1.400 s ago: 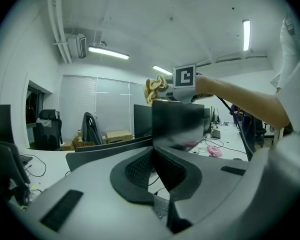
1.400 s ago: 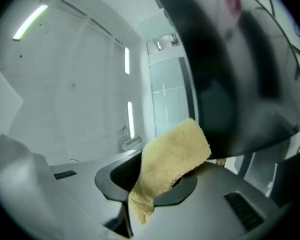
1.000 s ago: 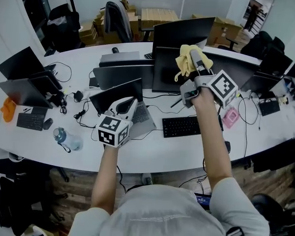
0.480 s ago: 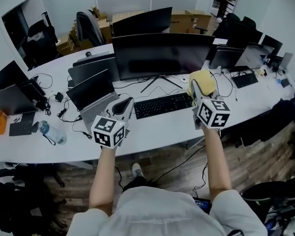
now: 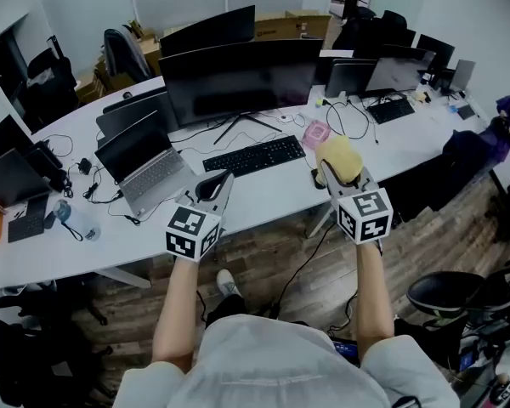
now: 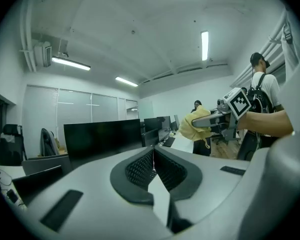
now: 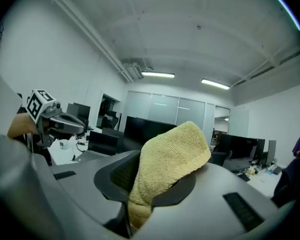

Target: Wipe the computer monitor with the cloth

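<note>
The right gripper (image 5: pixel 331 179) clamps a yellow terry cloth (image 5: pixel 340 156) — the left gripper (image 5: pixel 219 185), jaws pressed together, is empty — both well apart from the wide black monitor (image 5: pixel 238 79).

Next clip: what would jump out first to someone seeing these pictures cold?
The yellow cloth, clamped in the right gripper, stands out near the desk's front edge, right of the keyboard. Behind it, the wide dark monitor dominates the middle of the desk. The left gripper hangs shut and empty, just right of the laptop.
</note>
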Tool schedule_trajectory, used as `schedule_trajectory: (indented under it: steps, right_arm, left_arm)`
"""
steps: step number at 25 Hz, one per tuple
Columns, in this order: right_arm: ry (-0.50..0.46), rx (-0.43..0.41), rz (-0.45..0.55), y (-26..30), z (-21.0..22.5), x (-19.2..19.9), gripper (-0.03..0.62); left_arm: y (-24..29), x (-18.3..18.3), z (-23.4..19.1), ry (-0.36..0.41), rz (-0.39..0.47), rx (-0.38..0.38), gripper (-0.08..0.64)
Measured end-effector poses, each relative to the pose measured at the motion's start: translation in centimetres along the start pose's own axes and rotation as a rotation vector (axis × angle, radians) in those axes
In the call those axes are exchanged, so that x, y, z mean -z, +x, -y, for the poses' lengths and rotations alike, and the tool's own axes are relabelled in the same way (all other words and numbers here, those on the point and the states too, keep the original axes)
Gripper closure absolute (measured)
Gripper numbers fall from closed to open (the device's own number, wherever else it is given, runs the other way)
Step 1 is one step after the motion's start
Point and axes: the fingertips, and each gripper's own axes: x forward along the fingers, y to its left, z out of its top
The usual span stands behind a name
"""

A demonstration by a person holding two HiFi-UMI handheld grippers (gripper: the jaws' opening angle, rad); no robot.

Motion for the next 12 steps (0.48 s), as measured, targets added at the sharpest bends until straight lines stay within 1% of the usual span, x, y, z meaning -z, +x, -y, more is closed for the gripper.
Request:
schedule_trajectory:
  steps: [3,6,10,12]
  right_arm:
    - [-0.064,-0.006,-0.011,-2.6,-1.3,0.2,0.502]
    - [-0.124,-0.019,-0.023,-4.6,-2.4,0.6,0.502]
    - [-0.149,-0.046,-0.023,-6.1,-3.7,0.7,0.502]
    - [-0.145,-0.064,-0.015,-6.4,-4.2,0.7,0.502]
  left_arm:
    - [-1.0,-0.6,2.2,0.014,0.011,0.039,0.54]
    - [-1.6,-0.9,3.9,0.041,0.011,0.056,0.54]
    - [-2.3,-1.2,5.1,0.069,0.009,0.066,0.54]
    - [-2.4,-1.3,5.4,0.101,-0.001,0.064,0.54]
